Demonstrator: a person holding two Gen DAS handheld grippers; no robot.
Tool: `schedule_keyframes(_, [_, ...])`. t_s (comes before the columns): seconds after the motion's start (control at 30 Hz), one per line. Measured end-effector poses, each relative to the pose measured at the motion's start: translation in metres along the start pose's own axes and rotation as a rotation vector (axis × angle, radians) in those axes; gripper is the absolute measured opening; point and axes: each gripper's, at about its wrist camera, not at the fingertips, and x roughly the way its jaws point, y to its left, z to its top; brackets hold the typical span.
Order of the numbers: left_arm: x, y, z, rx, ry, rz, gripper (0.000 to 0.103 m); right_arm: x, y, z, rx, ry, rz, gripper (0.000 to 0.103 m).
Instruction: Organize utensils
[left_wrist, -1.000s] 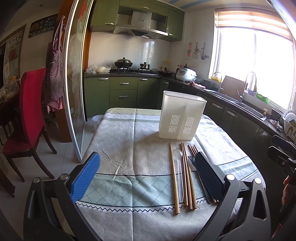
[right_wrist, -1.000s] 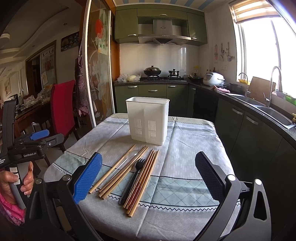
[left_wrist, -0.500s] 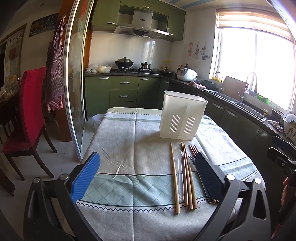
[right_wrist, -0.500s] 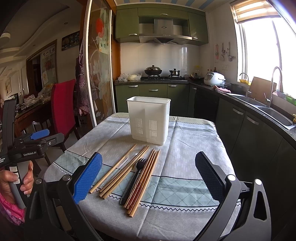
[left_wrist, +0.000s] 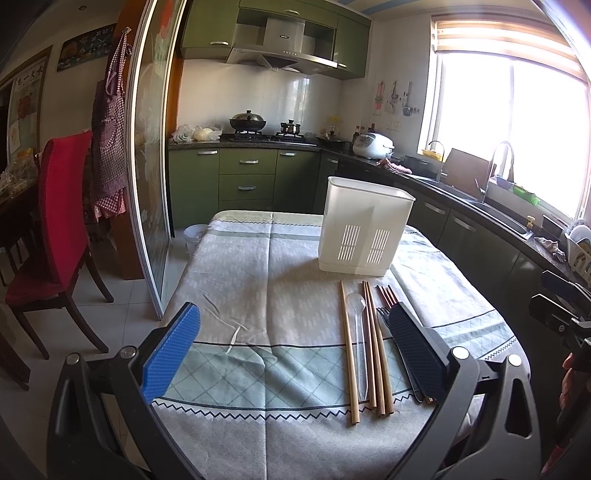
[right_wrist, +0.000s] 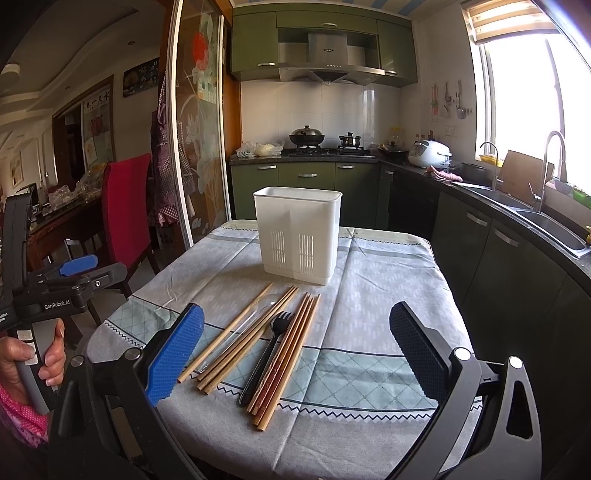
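Chopsticks (right_wrist: 236, 336), a black fork (right_wrist: 264, 356) and a clear spoon (left_wrist: 360, 347) all lie loose in front of the white holder (right_wrist: 297, 234), which looks empty, so nothing seems sorted yet. Both the left claw (left_wrist: 295, 349) and right claw (right_wrist: 295, 350) gape wide, holding nothing, above the cloth-covered surface (right_wrist: 388, 288) in a green kitchen.

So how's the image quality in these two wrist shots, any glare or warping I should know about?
Left wrist view: the window is blown out white, washing detail around it, and the sliding door frame bows from fisheye distortion. Right wrist view: the window glares less, the white caddy and black fork are sharp, and the corners darken.
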Motion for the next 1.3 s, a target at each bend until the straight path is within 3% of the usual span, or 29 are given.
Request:
schedule_keyframes(0.77, [0.034, -0.014, 0.000, 0.017, 0.104, -0.017, 0.097, 0.036, -0.026, -0.002, 0.031, 0.115, -0.022, 0.099])
schedule_keyframes(0.87, [0.047, -0.021, 0.006, 0.019, 0.165, -0.051, 0.097, 0.049, -0.033, 0.001, 0.035, 0.168, -0.019, 0.099])
schedule_keyframes(0.97, [0.065, -0.030, 0.017, 0.021, 0.244, -0.083, 0.097, 0.065, -0.053, 0.005, 0.095, 0.244, 0.043, 0.099])
schedule_keyframes(1.03, [0.080, -0.036, 0.025, 0.005, 0.320, -0.111, 0.097, 0.077, -0.066, 0.007, 0.131, 0.299, 0.074, 0.099])
schedule_keyframes(1.17, [0.118, -0.051, 0.035, -0.037, 0.483, -0.149, 0.097, 0.088, -0.082, 0.012, 0.127, 0.380, 0.043, 0.099])
schedule_keyframes(1.3, [0.152, -0.077, 0.033, 0.011, 0.643, -0.167, 0.097, 0.095, -0.092, 0.015, 0.118, 0.443, 0.047, 0.099])
